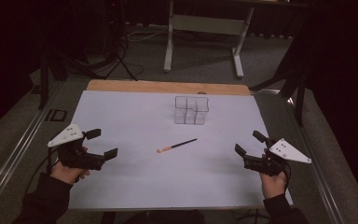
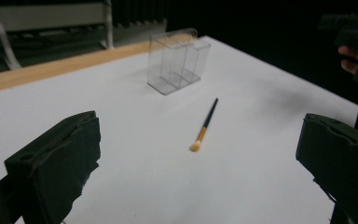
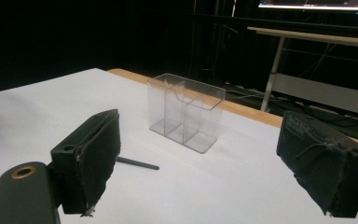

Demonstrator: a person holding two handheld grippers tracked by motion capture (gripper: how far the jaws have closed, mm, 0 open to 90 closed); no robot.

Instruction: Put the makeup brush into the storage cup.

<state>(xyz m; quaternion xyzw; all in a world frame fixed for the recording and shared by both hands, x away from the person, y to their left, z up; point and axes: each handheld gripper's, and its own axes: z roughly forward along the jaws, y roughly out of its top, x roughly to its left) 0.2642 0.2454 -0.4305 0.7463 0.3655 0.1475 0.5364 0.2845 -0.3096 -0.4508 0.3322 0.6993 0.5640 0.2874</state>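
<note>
Two hand-held black grippers, left gripper (image 1: pixel 101 143) and right gripper (image 1: pixel 249 143), are held wide open and empty at the near table corners in the high view. Between them, roughly equidistant, a thin black-handled brush with orange ferrule (image 1: pixel 177 145) is laid, bristles leftward. Past the left gripper's parted jaws, its tuft is nearest. Beyond the right gripper's jaws, a clear plastic compartment box (image 3: pixel 186 113) is seen.

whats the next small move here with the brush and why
Probably bring the left tool forward and inward toward the brush, jaws kept open. The brush lies flat on the white sheet, apart from the clear box, and neither tool touches it. Both the left and the right tool are open and empty near the table's front corners, and the brush's bristle end points toward the left side.
</note>
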